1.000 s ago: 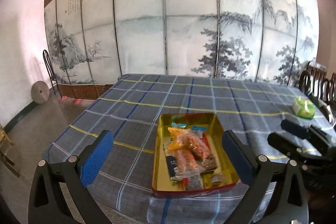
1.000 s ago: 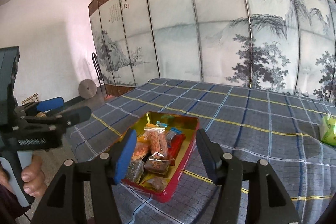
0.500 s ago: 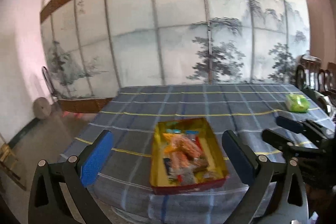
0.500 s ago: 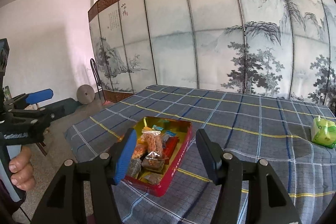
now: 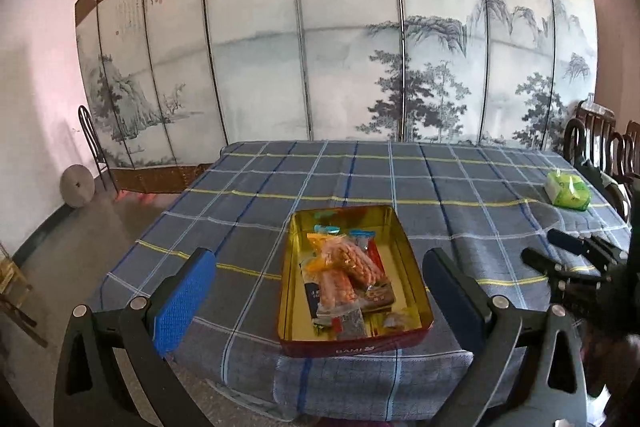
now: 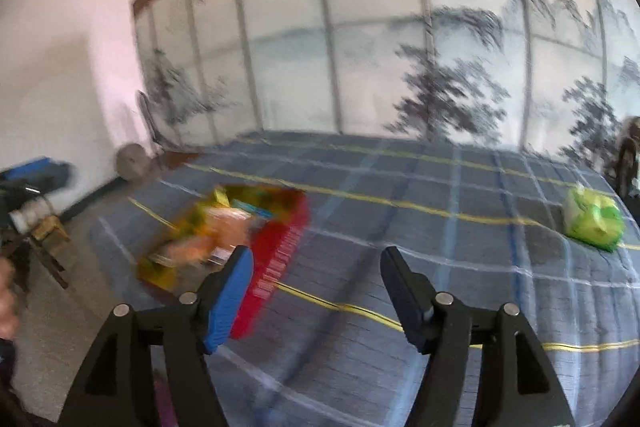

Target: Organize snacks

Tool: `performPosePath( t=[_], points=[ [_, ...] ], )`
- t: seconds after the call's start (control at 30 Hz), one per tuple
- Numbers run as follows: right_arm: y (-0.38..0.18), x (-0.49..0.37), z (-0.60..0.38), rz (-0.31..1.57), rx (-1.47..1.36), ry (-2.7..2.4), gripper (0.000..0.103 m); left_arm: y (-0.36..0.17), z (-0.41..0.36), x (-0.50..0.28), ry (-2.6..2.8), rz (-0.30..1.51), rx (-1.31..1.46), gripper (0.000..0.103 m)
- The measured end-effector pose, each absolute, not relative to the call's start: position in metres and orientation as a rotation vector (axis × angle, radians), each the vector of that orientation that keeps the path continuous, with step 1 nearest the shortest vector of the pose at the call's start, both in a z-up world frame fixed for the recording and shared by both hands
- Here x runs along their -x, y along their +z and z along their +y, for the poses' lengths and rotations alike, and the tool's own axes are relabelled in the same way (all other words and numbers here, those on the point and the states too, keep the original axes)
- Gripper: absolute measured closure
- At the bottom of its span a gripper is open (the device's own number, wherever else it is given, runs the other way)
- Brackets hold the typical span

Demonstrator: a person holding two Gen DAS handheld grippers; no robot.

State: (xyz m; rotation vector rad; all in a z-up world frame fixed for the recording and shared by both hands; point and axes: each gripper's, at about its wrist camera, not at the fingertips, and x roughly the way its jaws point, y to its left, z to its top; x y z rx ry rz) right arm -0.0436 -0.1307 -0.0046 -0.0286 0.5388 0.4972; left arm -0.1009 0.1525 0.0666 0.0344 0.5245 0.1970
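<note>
A red tin with a gold inside [image 5: 416, 307] sits near the front edge of the table and holds several snack packets [image 5: 344, 267], orange ones on top. My left gripper [image 5: 316, 291] stands open in front of the tin, nothing between its fingers. In the blurred right wrist view the tin [image 6: 280, 247] lies to the left, beyond the left fingertip. My right gripper [image 6: 316, 267] hangs over bare cloth with its jaws opening and nothing between them. It also shows at the right edge of the left wrist view as the right gripper [image 5: 560, 251]. A green packet [image 5: 568, 189] [image 6: 594, 219] lies far right.
A blue plaid cloth [image 5: 360, 175] covers the table. A painted folding screen [image 5: 320, 47] stands behind it. Dark wooden chairs [image 5: 600, 139] line the right side. A round stone disc [image 5: 77, 180] leans by the left wall. A hand [image 6: 6, 299] holds the left gripper.
The right wrist view has swung right and is now blurred, so the tin sits further left in it, and its jaws stand wider. The left wrist view shifted slightly.
</note>
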Motion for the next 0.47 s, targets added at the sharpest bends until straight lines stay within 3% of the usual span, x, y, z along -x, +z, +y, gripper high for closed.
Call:
performPosePath(
  t=[0.47],
  points=[
    [-0.090, -0.093, -0.284, 0.870, 0.088, 0.106, 0.035, 0.030, 0.164, 0.061, 0.211, 0.661, 0.022, 0.000]
  ],
)
